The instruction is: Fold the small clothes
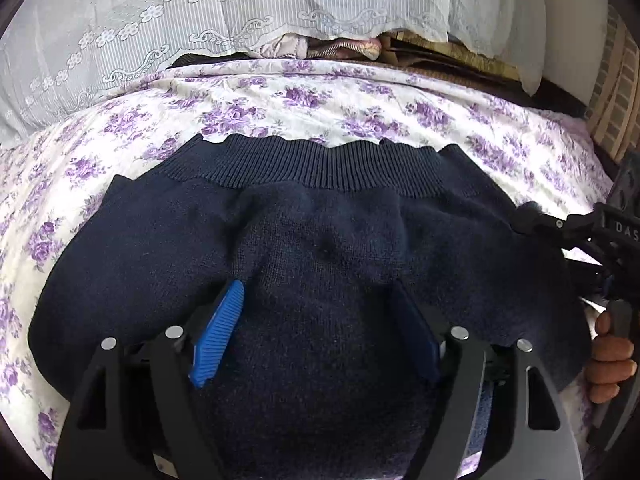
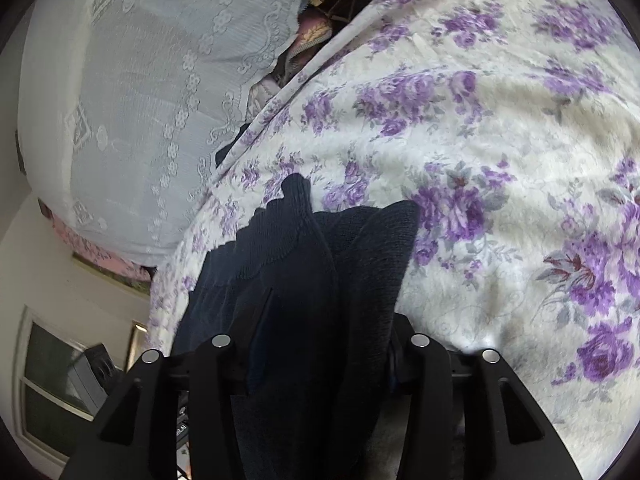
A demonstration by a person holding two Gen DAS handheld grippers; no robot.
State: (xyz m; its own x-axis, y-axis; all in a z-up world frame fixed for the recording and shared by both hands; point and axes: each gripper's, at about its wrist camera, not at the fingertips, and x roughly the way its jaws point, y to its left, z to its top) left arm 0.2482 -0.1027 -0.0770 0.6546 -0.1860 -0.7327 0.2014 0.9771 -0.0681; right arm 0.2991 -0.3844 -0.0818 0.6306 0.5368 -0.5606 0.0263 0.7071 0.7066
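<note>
navy-blue knitted garment with a ribbed hem band (image 1: 312,248) lies spread on the white bedcover printed with purple flowers (image 1: 360,100), its ribbed edge turned away from the person, probably so a fold can be drawn toward or away from that edge. left gripper with black arms and blue ribbed finger pads (image 1: 320,332) sits low over the near part of the knit, its jaws standing wide apart with the cloth bulging up between them; it clamps nothing, and seems placed to press or gather a pinch of fabric. right gripper (image 2: 324,344) appears in the left view at the garment's right edge, held by a bare hand (image 1: 610,356); in its own view dark knit fills the gap between its fingers, so whether it actually pinches that side i cannot tell. pale lace-trimmed cloth (image 1: 200,20) hangs behind the bed, well apart from the work.
</note>
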